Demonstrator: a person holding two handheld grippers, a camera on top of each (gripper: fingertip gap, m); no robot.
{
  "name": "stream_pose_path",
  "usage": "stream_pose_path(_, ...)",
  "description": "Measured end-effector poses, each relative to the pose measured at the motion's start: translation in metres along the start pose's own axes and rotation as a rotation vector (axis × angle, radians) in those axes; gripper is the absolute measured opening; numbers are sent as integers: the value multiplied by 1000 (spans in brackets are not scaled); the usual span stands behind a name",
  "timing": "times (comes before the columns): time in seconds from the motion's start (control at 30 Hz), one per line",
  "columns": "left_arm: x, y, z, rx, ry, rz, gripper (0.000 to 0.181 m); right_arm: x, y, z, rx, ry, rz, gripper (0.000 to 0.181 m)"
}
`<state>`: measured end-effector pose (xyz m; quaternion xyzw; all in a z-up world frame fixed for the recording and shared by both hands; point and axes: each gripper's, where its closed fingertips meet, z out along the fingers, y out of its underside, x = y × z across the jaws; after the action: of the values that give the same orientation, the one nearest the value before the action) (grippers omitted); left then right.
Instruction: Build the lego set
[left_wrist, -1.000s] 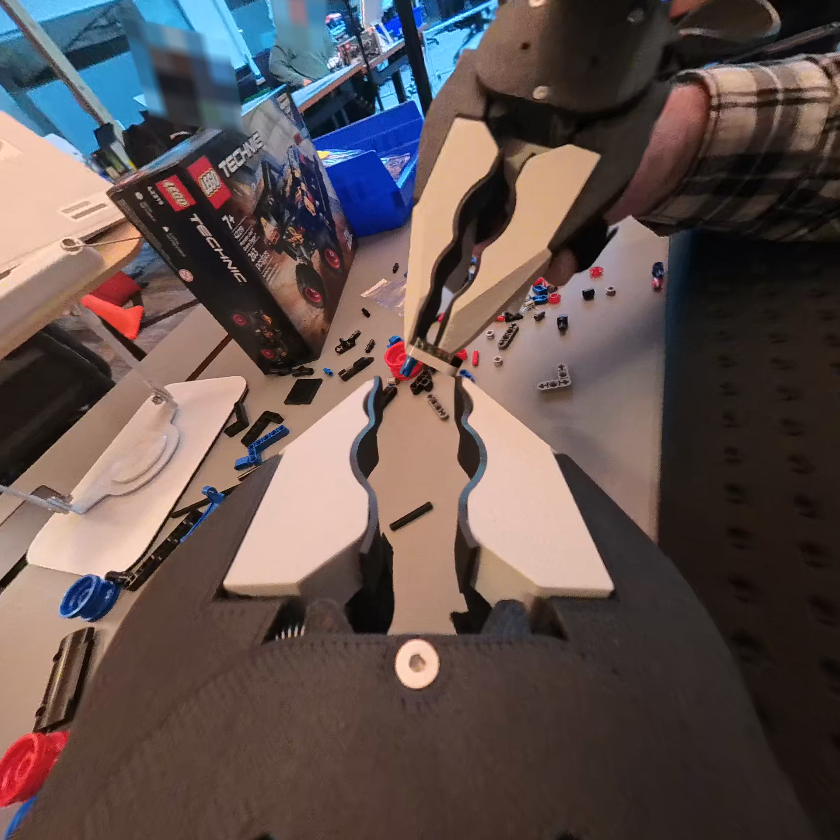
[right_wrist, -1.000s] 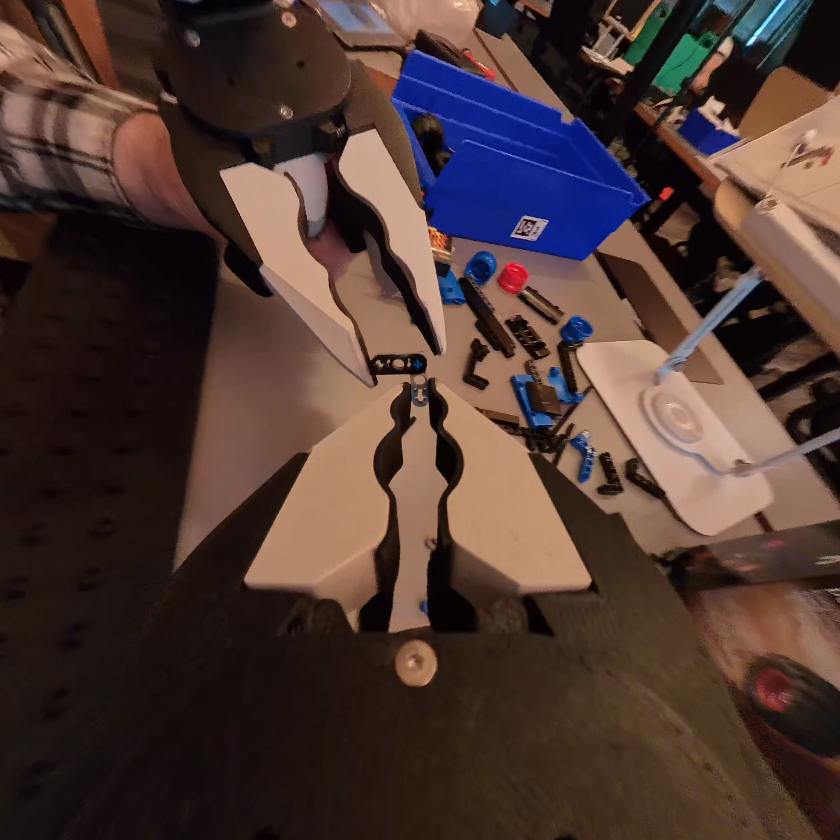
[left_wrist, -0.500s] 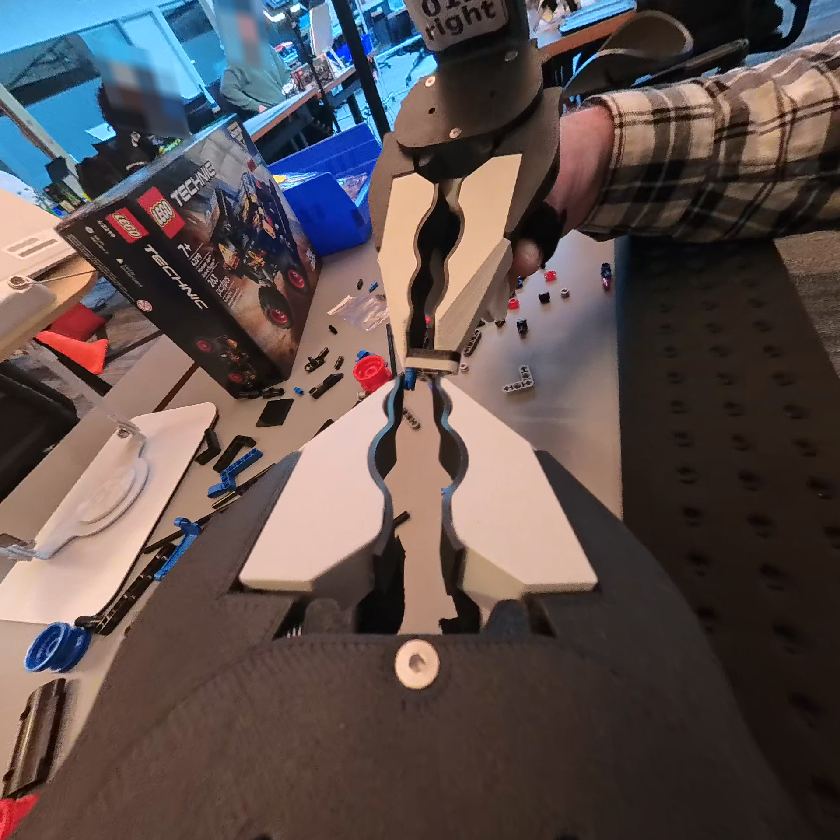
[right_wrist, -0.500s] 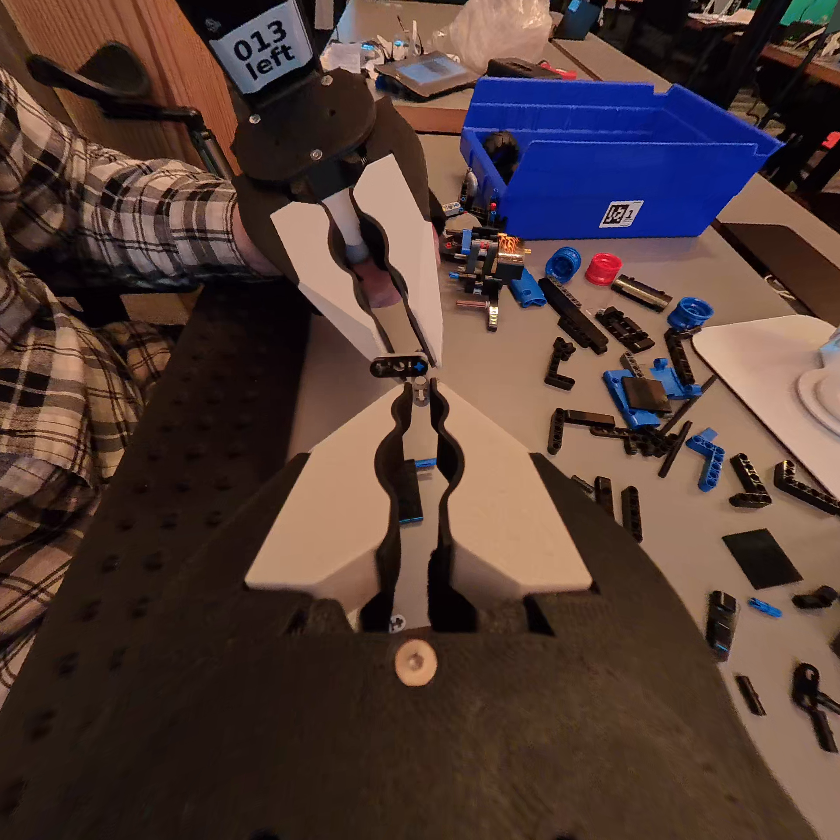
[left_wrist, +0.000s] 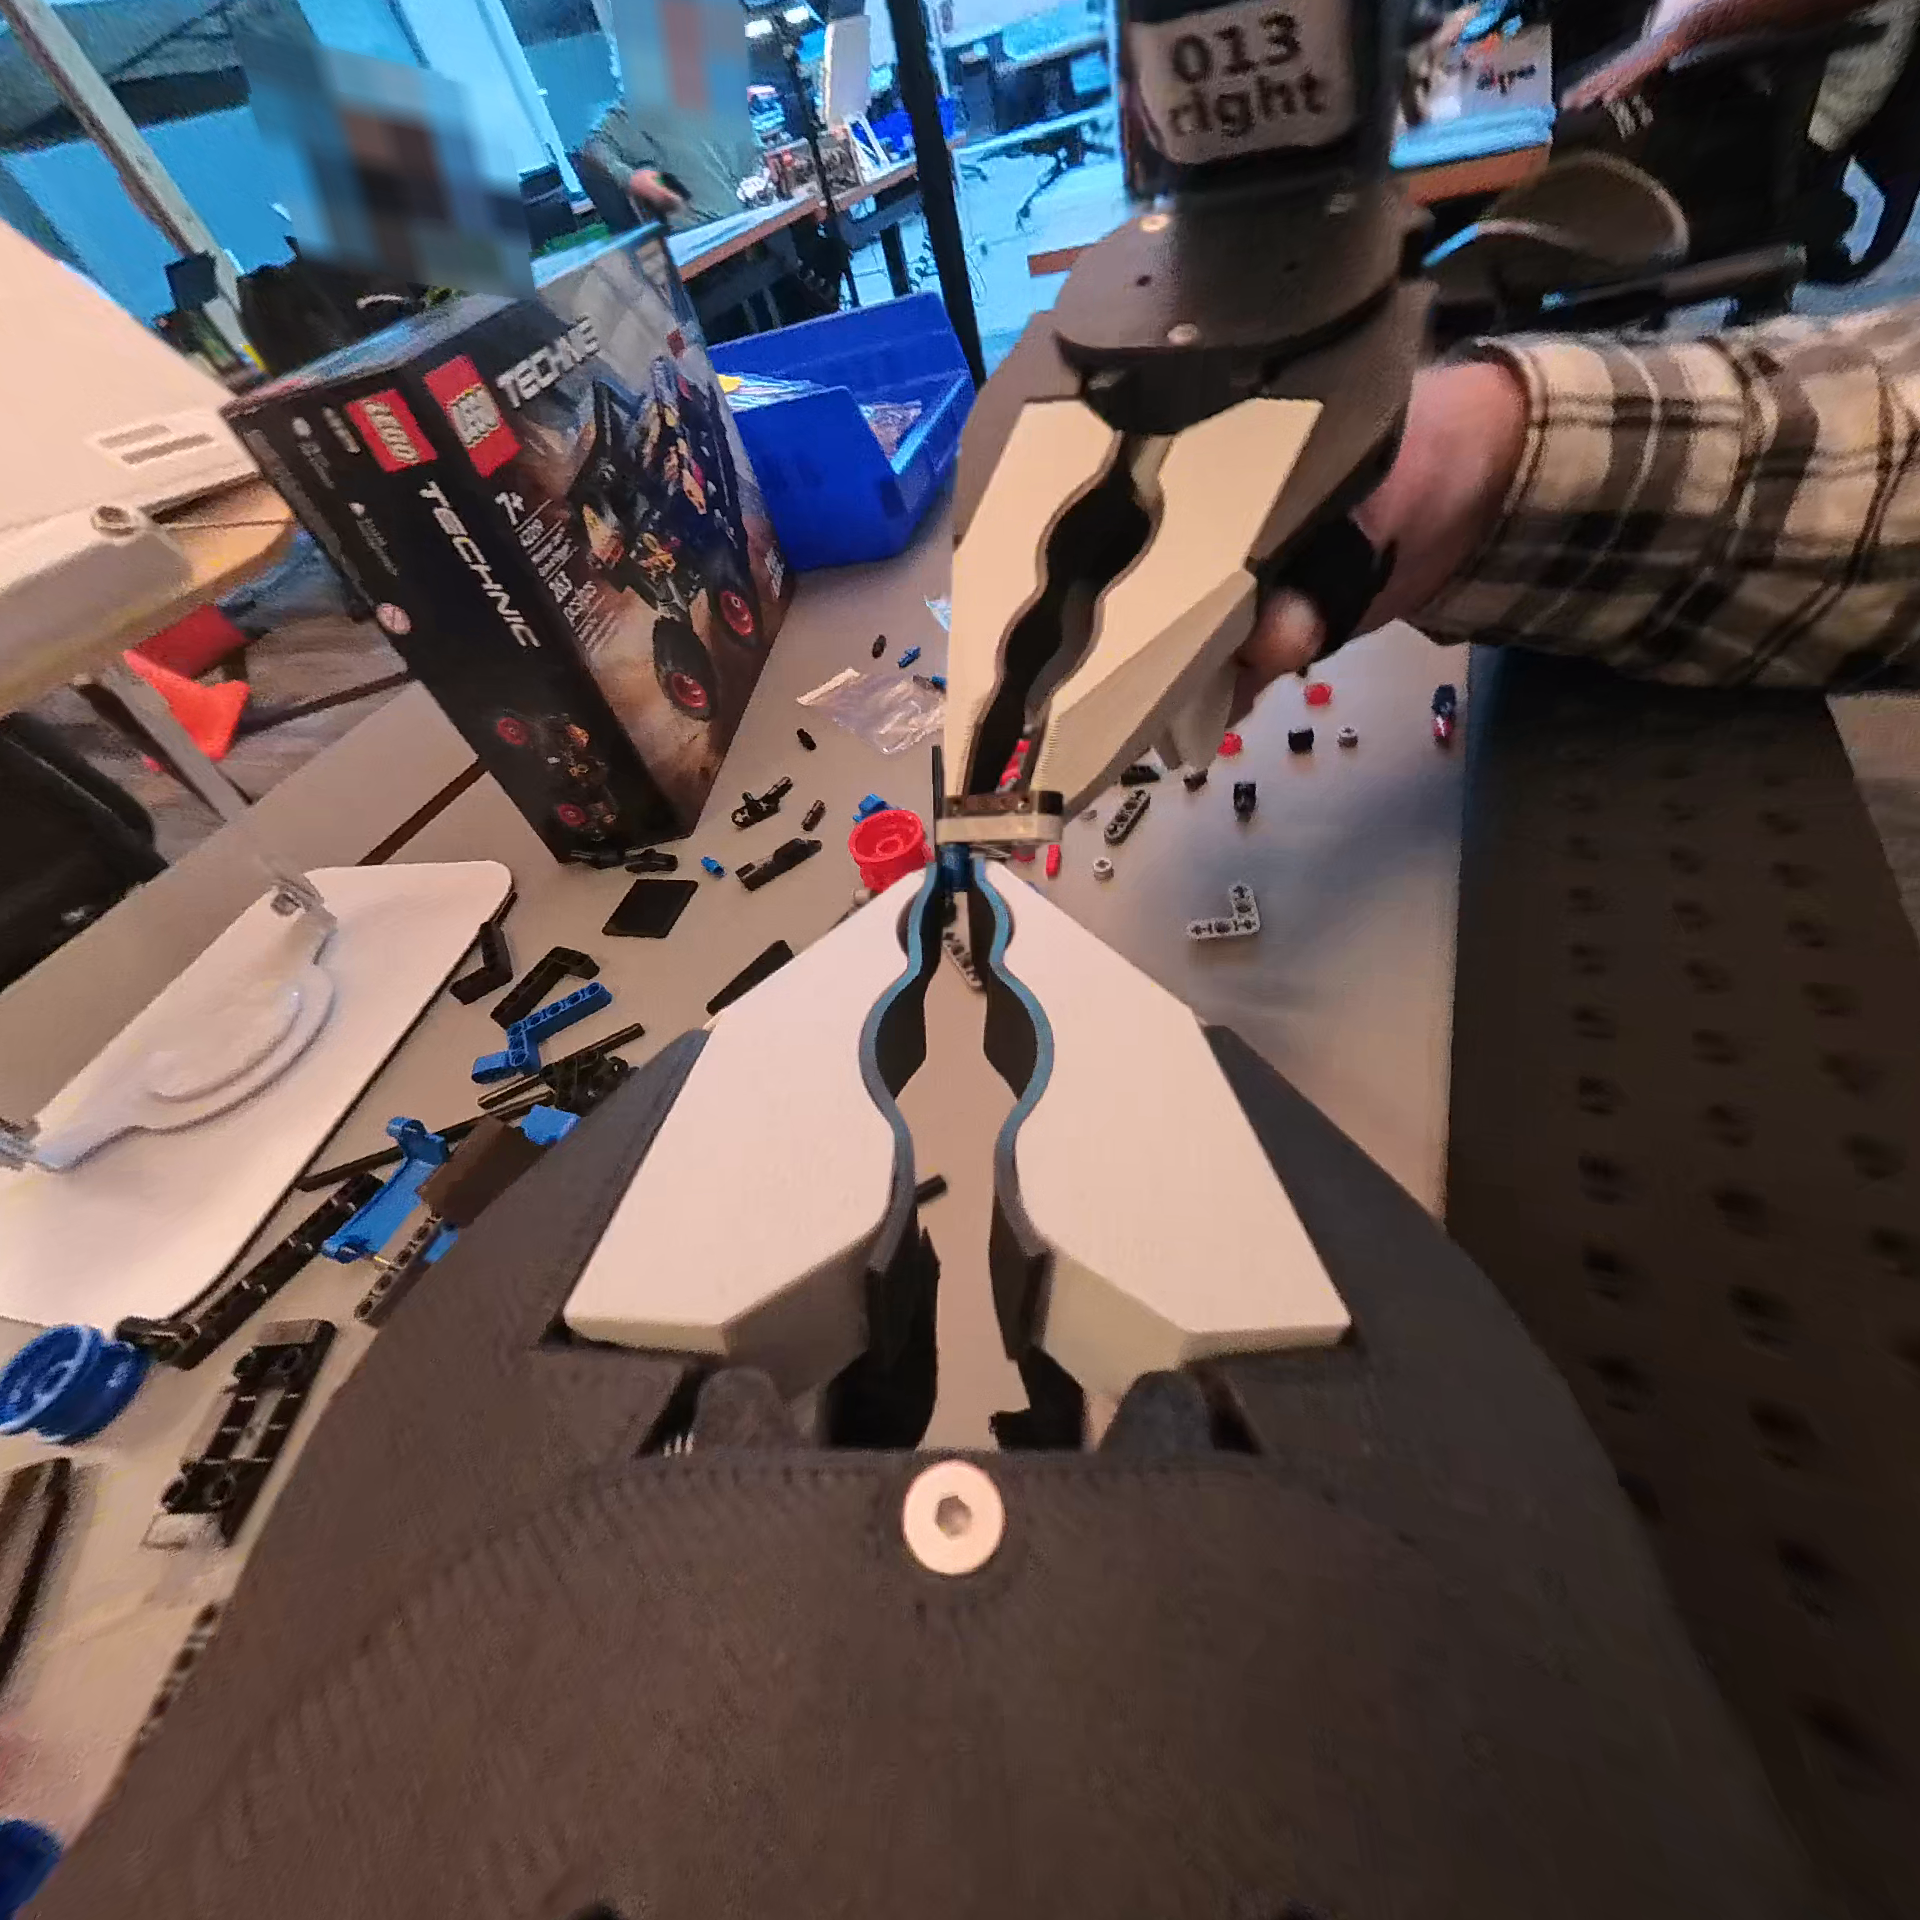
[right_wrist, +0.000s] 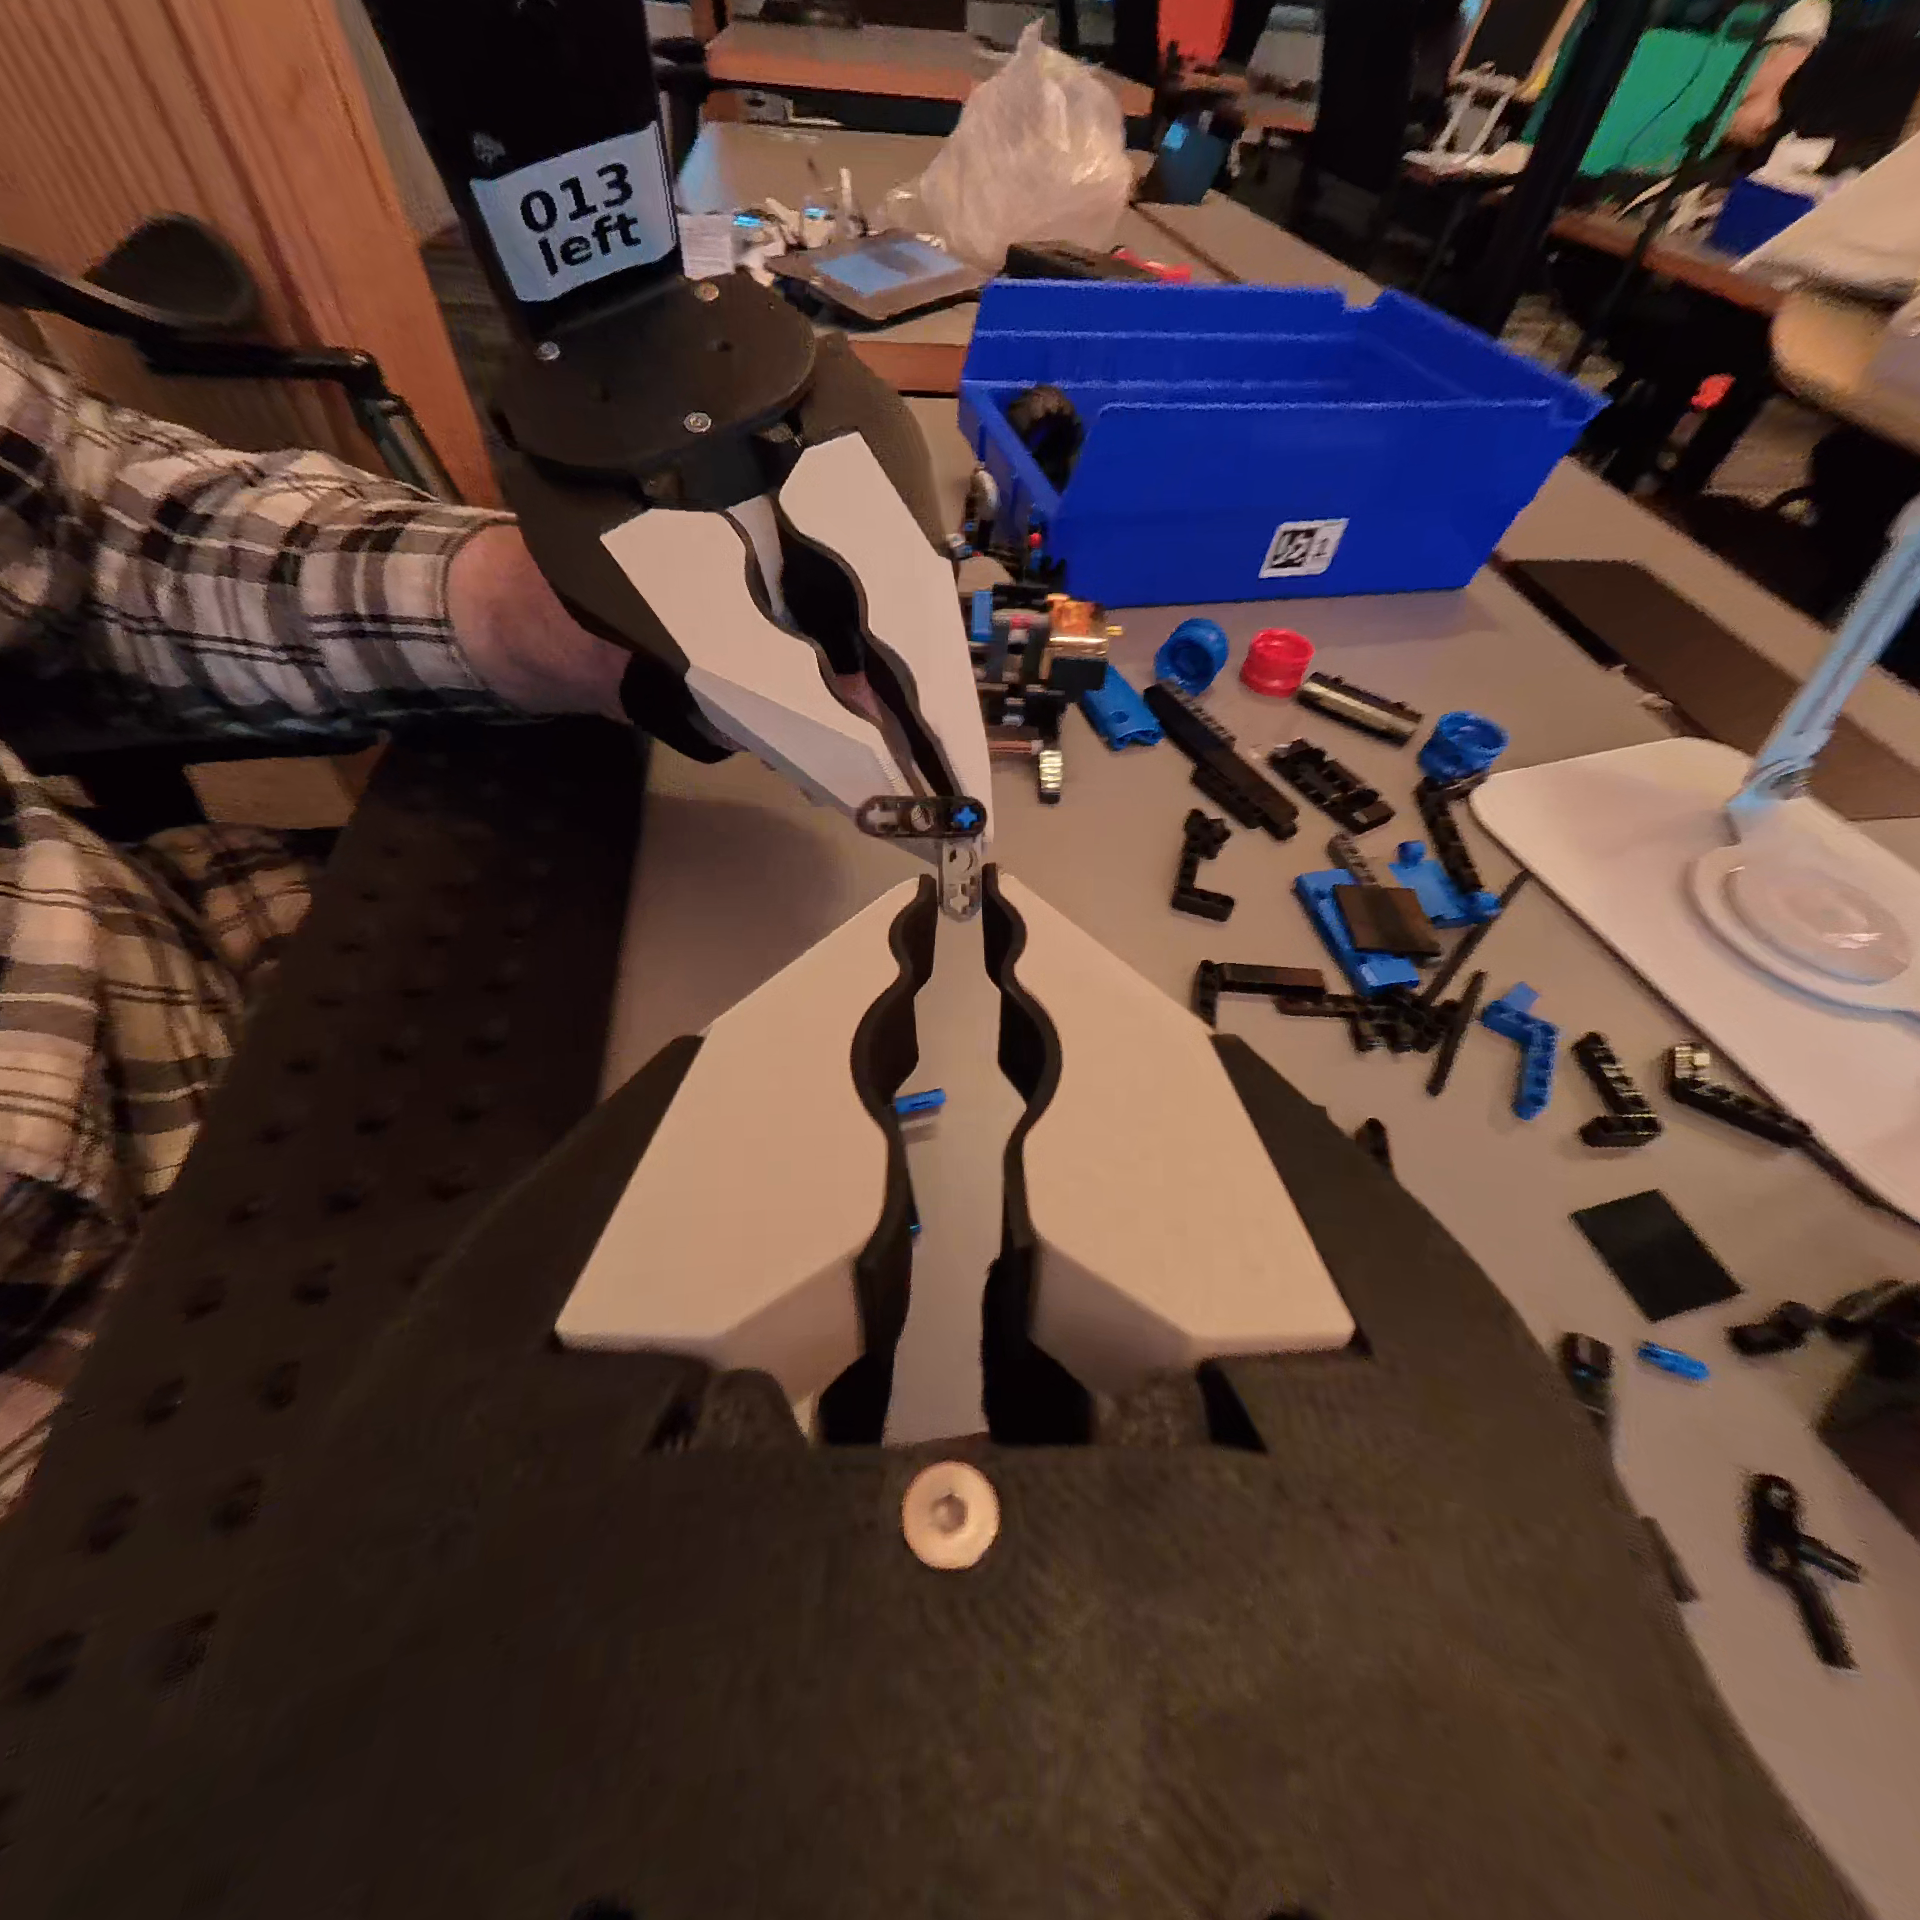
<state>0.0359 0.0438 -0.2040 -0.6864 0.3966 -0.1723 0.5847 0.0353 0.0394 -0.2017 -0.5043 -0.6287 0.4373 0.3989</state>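
Left tongs (right_wrist: 940, 816): nearly closed, pinching a short black beam (right_wrist: 923, 817) with a blue pin (right_wrist: 966, 816) in its end hole; beam lies crosswise.
Right tongs (right_wrist: 958, 883): nearly closed on a small grey liftarm (right_wrist: 960, 881), standing on end at 12 o'clock from my tips.
Why held so: I judge the grey piece's top hole is being lined up on the blue pin, so each part is gripped by its far end, leaving the mating ends bare.
Contact: grey piece meets the black beam just below the pin; seated or not, I cannot tell.
Where: both parts are in the air above the table (right_wrist: 727, 883), near its edge beside the dark perforated mat (right_wrist: 343, 1039).
Room: bare table below and toward 9 o'clock; loose parts crowd 2 to 4 o'clock.
Blue bin (right_wrist: 1247, 447): 1 o'clock, well apart.
Set box (left_wrist: 540, 561): 10 o'clock in the left wrist view, clear of both tongs.
Red hub (left_wrist: 885, 844): on the table just beside my left tips.
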Motion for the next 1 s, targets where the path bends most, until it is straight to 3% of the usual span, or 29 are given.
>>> stream_pose_path(0.17,-13,-2,-3,48,7,-169,2,12,-3,-3,-25,161,-185,13)
stream_pose_path(0.47,-16,-8,-1,117,72,-366,3,22,1,3,-169,401,-555,1)
stream_pose_path(0.77,-14,-8,2,133,105,-443,3,26,-4,2,-159,471,-603,6)
stream_pose_path(1.0,-12,-8,2,143,141,-499,3,25,-1,3,-177,468,-605,0)
